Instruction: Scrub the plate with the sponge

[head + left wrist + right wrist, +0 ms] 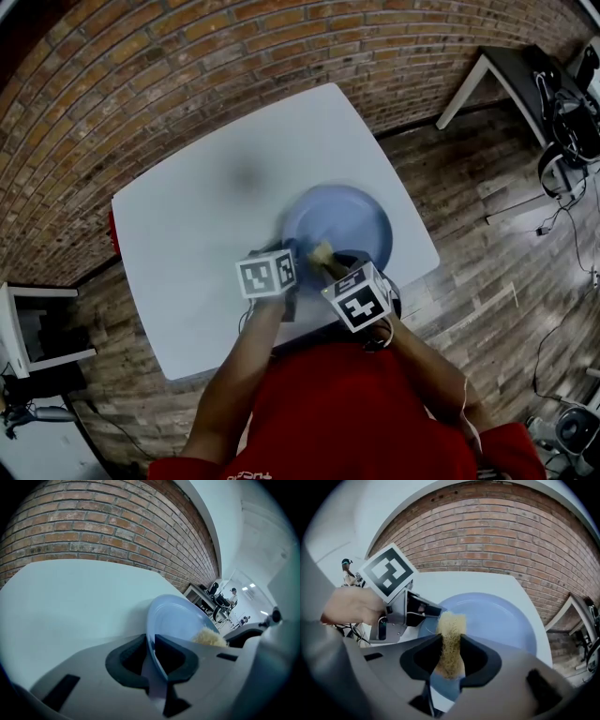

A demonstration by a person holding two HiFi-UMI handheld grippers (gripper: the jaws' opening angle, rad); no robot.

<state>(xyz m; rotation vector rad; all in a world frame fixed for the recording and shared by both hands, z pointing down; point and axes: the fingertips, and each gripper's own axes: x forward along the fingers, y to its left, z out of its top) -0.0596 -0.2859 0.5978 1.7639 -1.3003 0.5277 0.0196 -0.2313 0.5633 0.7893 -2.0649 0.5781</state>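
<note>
Plate (342, 220), where is it? (lead)

On the white table (187, 234), toward its right edge. It's round, shallow, pale blue and smooth. I've got its near rim in the left gripper (152, 660). (op)

Sponge? (lead)

The sponge (450, 644) is pale yellow and coarse and fibrous, squeezed into a thin upright strip in the right gripper (450, 660). Its frayed tip sticks out over the plate's near edge, beside the left gripper. I can't tell if it touches. (op)

Hand pose? (lead)

Both of my forearms reach forward from the bottom of the head view. The grippers sit side by side, angled down at the plate's near rim. (op)

Jaws? (lead)

Left jaws narrow, pads pinching the plate rim between them. Right jaws narrow too — clamped on the sponge, which bulges past the pads. (op)
</note>
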